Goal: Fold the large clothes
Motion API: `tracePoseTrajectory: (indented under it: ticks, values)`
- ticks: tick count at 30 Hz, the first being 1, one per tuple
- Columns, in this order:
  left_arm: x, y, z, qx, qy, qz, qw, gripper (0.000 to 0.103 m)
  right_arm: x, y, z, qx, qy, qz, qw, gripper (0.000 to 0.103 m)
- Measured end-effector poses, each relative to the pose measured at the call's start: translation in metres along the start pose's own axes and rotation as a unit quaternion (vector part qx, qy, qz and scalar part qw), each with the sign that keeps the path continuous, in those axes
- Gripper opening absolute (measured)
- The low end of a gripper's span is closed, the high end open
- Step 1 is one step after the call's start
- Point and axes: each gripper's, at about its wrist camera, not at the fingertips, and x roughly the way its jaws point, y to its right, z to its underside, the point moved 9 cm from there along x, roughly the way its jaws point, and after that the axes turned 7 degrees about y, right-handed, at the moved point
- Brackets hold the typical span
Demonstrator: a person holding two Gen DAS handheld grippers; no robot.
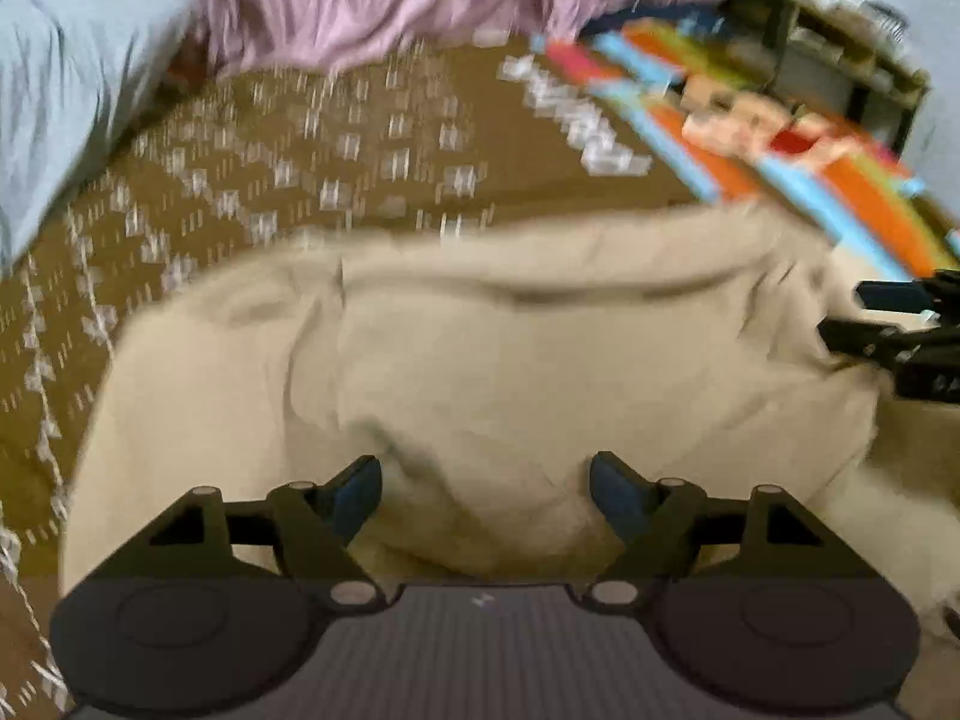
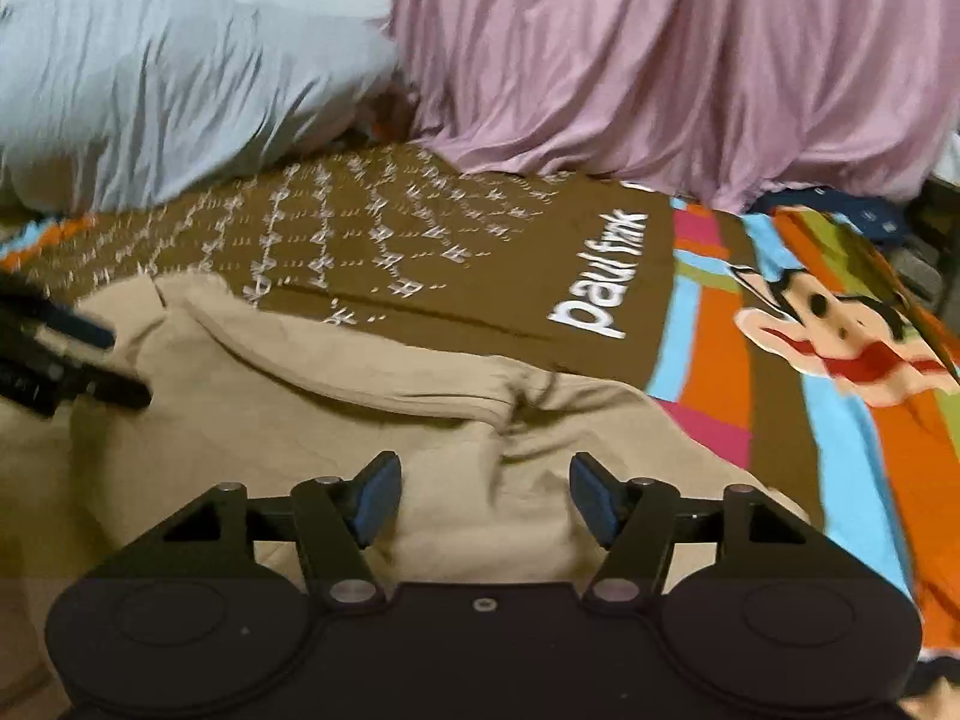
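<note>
A large beige garment (image 1: 510, 348) lies rumpled on a brown patterned bedsheet (image 1: 336, 168). My left gripper (image 1: 486, 480) hovers over the garment's near part, its jaws wide apart with only loose cloth below them. My right gripper (image 2: 485, 480) stands open over the same beige garment (image 2: 336, 396), near a fold that runs across it. Each gripper shows at the edge of the other's view: the right gripper (image 1: 852, 315) at the garment's right side, the left gripper (image 2: 126, 367) at its left side. Both views are blurred.
A mauve cloth heap (image 2: 660, 60) and a light blue bundle (image 2: 156, 72) lie at the far side of the bed. The bedsheet (image 2: 708, 372) has bright stripes and a cartoon monkey (image 2: 840, 330) to the right. A dark shelf (image 1: 840, 54) stands beyond.
</note>
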Motion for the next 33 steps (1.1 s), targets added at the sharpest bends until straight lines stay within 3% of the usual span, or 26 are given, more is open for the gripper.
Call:
tracePoseTrajectory:
  ticks: [5,10,15,21,26,29,33]
  values:
    - [-0.011,-0.009,-0.007,-0.012,-0.004,-0.020,0.9997,0.080,0.028,0.018,0.034,0.051,-0.082,0.001,0.995,0.064]
    - [-0.071,-0.017,-0.020,-0.016,0.034,-0.022,0.9990,0.091,-0.016,0.009,-0.004,0.010,-0.025,0.005,1.000,0.063]
    - [-0.147,-0.011,-0.015,0.011,0.081,-0.033,0.9961,0.101,-0.089,-0.006,-0.031,-0.019,0.016,-0.016,1.000,0.075]
    - [-0.235,-0.006,0.029,0.066,0.114,-0.044,0.9903,0.102,-0.200,-0.038,-0.019,-0.080,0.034,-0.057,0.995,0.093]
    - [-0.287,-0.012,0.083,0.080,0.108,-0.053,0.9895,0.102,-0.270,-0.070,0.026,-0.168,0.010,-0.081,0.982,0.100]
    - [-0.310,-0.020,0.112,0.073,0.101,-0.058,0.9905,0.102,-0.296,-0.077,0.052,-0.192,-0.010,-0.073,0.979,0.100]
    - [-0.325,-0.028,0.144,0.032,0.096,-0.047,0.9937,0.102,-0.314,-0.069,0.074,-0.171,-0.029,-0.052,0.983,0.101]
